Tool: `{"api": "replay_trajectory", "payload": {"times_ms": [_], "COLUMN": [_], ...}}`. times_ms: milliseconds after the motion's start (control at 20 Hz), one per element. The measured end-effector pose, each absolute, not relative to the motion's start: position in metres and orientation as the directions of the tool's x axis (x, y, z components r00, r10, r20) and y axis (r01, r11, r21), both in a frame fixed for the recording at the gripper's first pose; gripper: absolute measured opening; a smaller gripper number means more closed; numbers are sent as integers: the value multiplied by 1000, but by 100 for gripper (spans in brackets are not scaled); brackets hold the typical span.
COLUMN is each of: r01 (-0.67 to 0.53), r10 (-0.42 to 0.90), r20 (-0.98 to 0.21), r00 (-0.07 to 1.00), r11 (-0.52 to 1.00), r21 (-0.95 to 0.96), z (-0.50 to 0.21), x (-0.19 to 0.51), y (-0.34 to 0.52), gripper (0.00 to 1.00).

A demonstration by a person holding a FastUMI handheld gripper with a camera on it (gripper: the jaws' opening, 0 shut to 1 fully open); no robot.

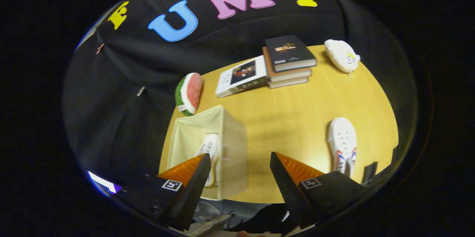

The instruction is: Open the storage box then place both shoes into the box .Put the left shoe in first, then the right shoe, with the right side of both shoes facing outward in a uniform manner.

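A cream fabric storage box (230,144) stands open on the wooden table (297,118), just ahead of the left finger. One white shoe (210,147) lies inside it, partly hidden behind that finger. A second white shoe (343,144) with red and blue side stripes rests on the table beyond the right finger, toe pointing away. My gripper (239,161) hovers above the table's near edge, open, with nothing between its fingers.
At the table's far side lie a watermelon-slice plush (190,93), a flat book (241,76), a stack of books (289,61) and a white plush toy (341,56). Black cloth walls close off the back and left.
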State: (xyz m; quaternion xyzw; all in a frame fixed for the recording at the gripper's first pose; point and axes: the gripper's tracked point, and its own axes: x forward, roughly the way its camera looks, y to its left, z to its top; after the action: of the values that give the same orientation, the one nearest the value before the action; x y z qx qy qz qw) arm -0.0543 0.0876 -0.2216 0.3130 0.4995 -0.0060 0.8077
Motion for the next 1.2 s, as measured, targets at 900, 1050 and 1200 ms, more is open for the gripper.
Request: {"api": "replay_trajectory", "payload": {"times_ms": [900, 1050, 1200], "r01": [276, 278, 261], "r10": [32, 58, 128], "r20": [-949, -933, -905], "r00": [314, 355, 405], "r11": [953, 946, 933], "r21": [124, 165, 248], "z": [-430, -434, -436], "x": [-190, -177, -169], "y": [-83, -77, -59], "gripper": [82, 83, 50]}}
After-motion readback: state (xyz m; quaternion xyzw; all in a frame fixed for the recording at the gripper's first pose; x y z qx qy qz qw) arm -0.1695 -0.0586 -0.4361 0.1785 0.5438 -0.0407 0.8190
